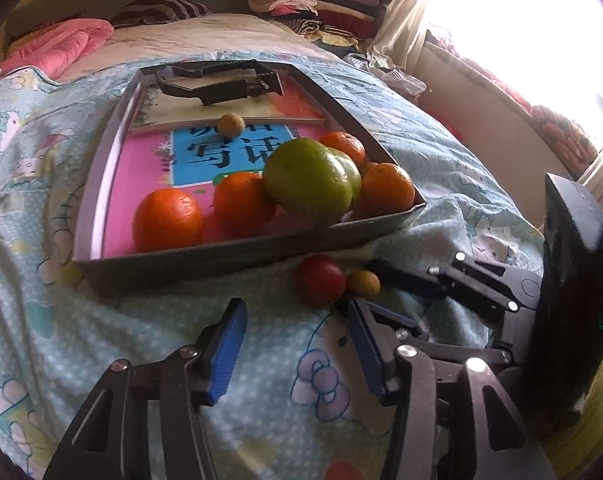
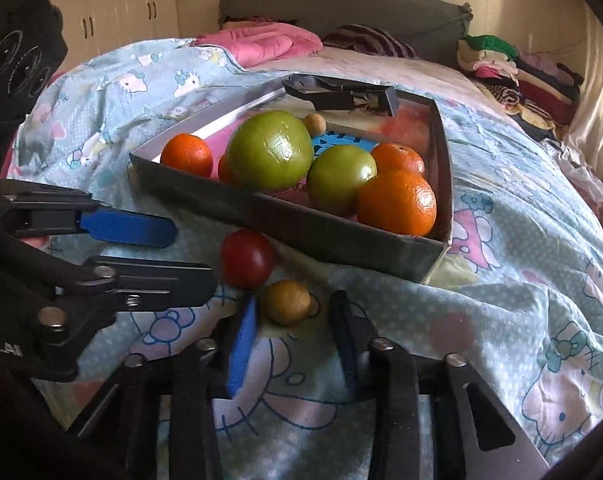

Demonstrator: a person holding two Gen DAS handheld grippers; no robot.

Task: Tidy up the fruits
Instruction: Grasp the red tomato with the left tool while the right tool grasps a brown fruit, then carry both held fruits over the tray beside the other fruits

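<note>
A small brown fruit (image 2: pixel 287 302) lies on the blue cartoon bedspread just in front of the grey tray (image 2: pixel 301 224). My right gripper (image 2: pixel 295 300) is shut on it at the fingertips. A red fruit (image 2: pixel 247 258) sits right beside it, touching or nearly so. My left gripper (image 1: pixel 295 320) hangs open over the bedspread a little short of the red fruit (image 1: pixel 319 280), with nothing between its blue pads (image 1: pixel 225 352). In the tray (image 1: pixel 229 256) lie several oranges (image 1: pixel 167 220), two green fruits (image 1: pixel 307 178) and another small brown fruit (image 1: pixel 230 124).
A black gripper-like tool (image 1: pixel 221 84) lies at the back of the tray. Pink bedding (image 2: pixel 261 42) and a stack of folded clothes (image 2: pixel 513 64) sit further up the bed. A bright window (image 1: pixel 541 40) is to the right. The two grippers stand close together by the red fruit.
</note>
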